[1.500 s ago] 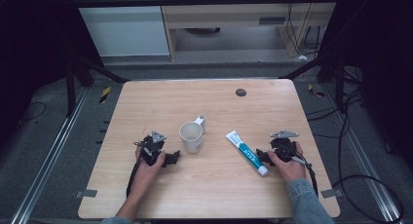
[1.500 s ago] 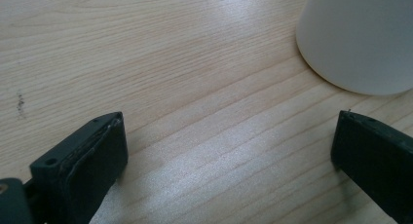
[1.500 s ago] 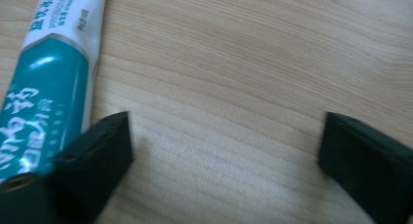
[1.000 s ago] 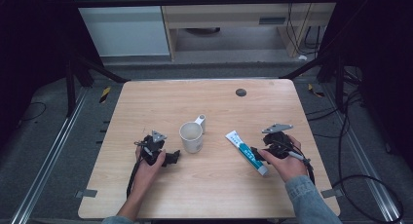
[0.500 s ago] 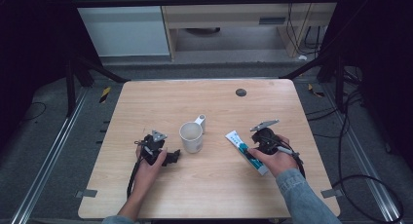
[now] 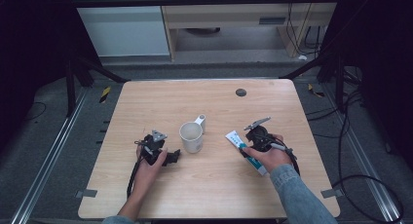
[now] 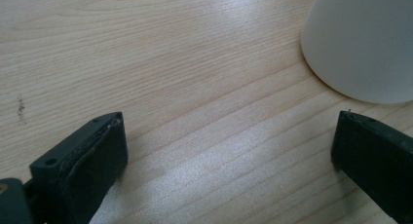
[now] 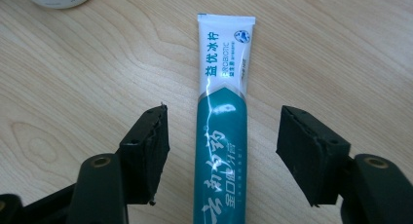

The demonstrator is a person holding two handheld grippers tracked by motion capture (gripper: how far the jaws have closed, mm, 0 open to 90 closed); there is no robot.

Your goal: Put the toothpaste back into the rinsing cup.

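1. Centrally on the wooden bench (image 6: 204,195): one white mug (image 6: 191,137), upright, handle turned to the far right. Contents cannot be told from the high view.
2. Right of the mug, apart from it: one toothpaste tube (image 6: 245,150), white at its far-left end and teal toward the near right, lying flat and slantwise on the bench.
3. Right gripper (image 6: 249,142): held over the tube's middle. In the right gripper view the tube (image 8: 221,136) lies lengthwise between the two black jaws with bare wood showing on both sides; the jaws have just been closing, stand about half open and do not yet touch it.
4. Left gripper (image 6: 170,157): resting low on the bench just left of the mug, jaws spread wide, nothing between them but wood. The mug wall (image 7: 363,44) stands just beyond its right jaw.
5. Far side of the bench: one small dark round disc (image 6: 240,92), well apart from everything else.
6. Between mug and tube: open wood, nothing in the way.
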